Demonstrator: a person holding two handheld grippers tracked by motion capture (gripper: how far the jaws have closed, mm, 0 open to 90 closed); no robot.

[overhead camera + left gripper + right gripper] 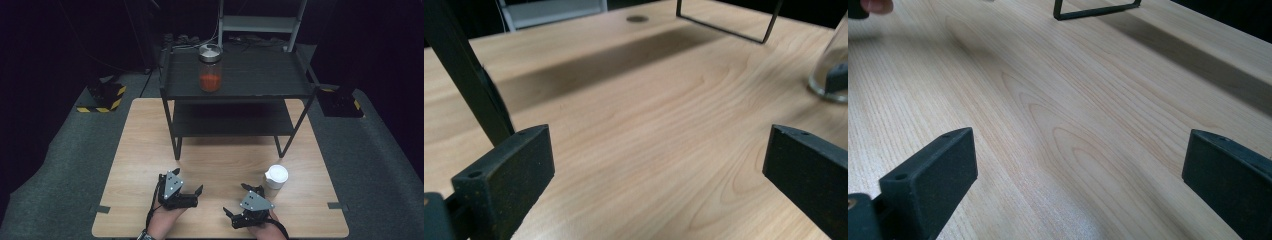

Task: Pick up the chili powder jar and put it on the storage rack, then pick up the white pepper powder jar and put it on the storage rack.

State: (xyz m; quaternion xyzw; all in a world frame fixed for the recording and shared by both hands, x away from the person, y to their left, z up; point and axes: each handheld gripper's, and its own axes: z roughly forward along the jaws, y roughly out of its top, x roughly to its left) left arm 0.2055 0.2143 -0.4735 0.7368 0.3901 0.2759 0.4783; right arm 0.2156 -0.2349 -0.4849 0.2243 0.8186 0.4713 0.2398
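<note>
Lower centre of the high view: the left gripper [191,190] and the right gripper [237,199] rest low on the wooden table [150,150], each with jaws spread wide on nothing, apparently a ready stance. Just right of the right gripper, touching nothing, stands the white cup [276,176], within easy reach and judged the likely first pick. Farthest, upper centre, the jar [210,67] of orange contents stands upright on the top shelf of the black rack [260,85], well apart from both grippers.
</note>
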